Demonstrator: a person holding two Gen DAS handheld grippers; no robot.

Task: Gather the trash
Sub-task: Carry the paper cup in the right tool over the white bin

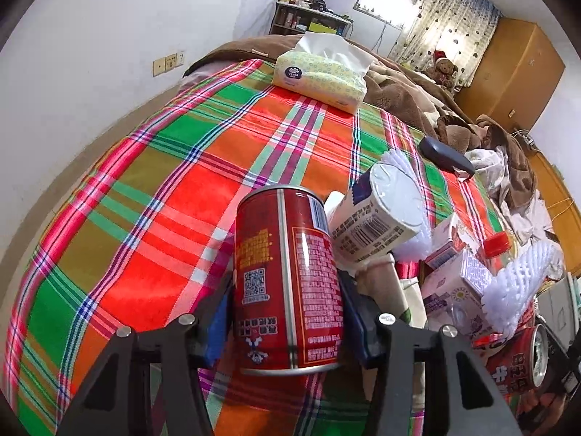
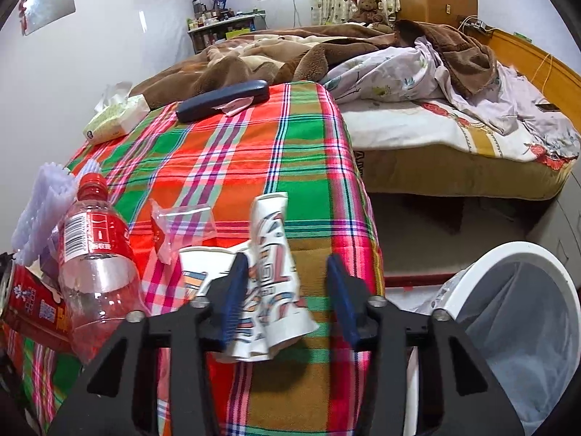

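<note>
My left gripper (image 1: pixel 287 312) is shut on a red can (image 1: pixel 288 276) and holds it upright above the plaid cloth (image 1: pixel 152 189). To its right lies a trash pile: a white cup (image 1: pixel 377 210), pink cartons (image 1: pixel 454 283), white foam net (image 1: pixel 515 290) and another red can (image 1: pixel 515 359). My right gripper (image 2: pixel 287 298) is open, its jaws on either side of a crushed paper cup (image 2: pixel 272 276). A clear bottle with red cap (image 2: pixel 94 254), a plastic wrapper (image 2: pixel 181 221) and a red can (image 2: pixel 32 305) lie to its left. A white bin (image 2: pixel 515 312) with a grey liner stands lower right.
A tissue pack (image 1: pixel 319 72) sits at the far end of the plaid cloth, a dark glasses case (image 2: pixel 221 100) beside brown blankets (image 2: pixel 290 54). A bed with floral sheets (image 2: pixel 454 116) lies right. Floor gap between table and bed.
</note>
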